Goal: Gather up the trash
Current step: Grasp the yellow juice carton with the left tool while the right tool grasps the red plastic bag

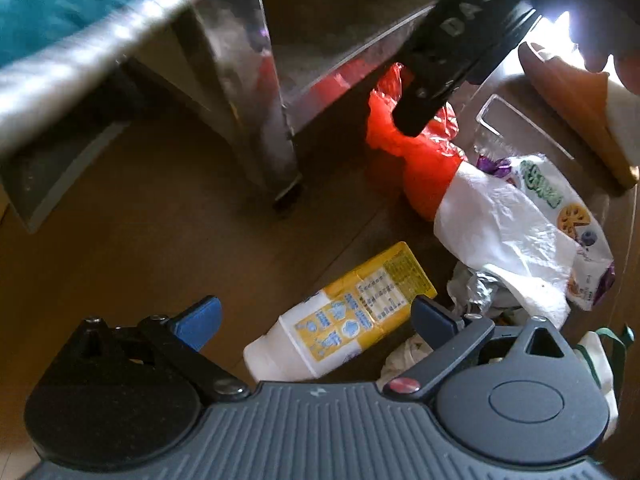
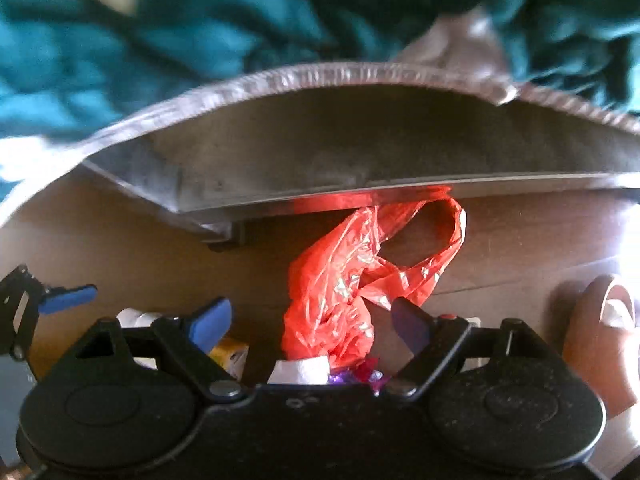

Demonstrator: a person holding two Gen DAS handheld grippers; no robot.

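Observation:
Trash lies in a heap on the brown floor. A white and yellow bottle [image 1: 340,320] rests on its side between the open fingers of my left gripper [image 1: 316,318], just ahead of them. Beyond it lie a red plastic bag [image 1: 420,164], a white plastic bag [image 1: 500,224], a printed snack wrapper [image 1: 560,200] and crumpled foil [image 1: 476,288]. My right gripper [image 2: 312,322] is open, with the red plastic bag [image 2: 360,280] bunched between its blue fingers. Its black housing [image 1: 452,48] hangs over the red bag in the left wrist view.
A metal stand with a shiny leg [image 1: 260,112] and a low shelf [image 2: 360,160] stands right behind the trash. A brown slipper [image 1: 580,112] [image 2: 600,332] sits at the right. Teal fabric [image 2: 200,40] fills the background. Bare floor [image 1: 140,220] lies at the left.

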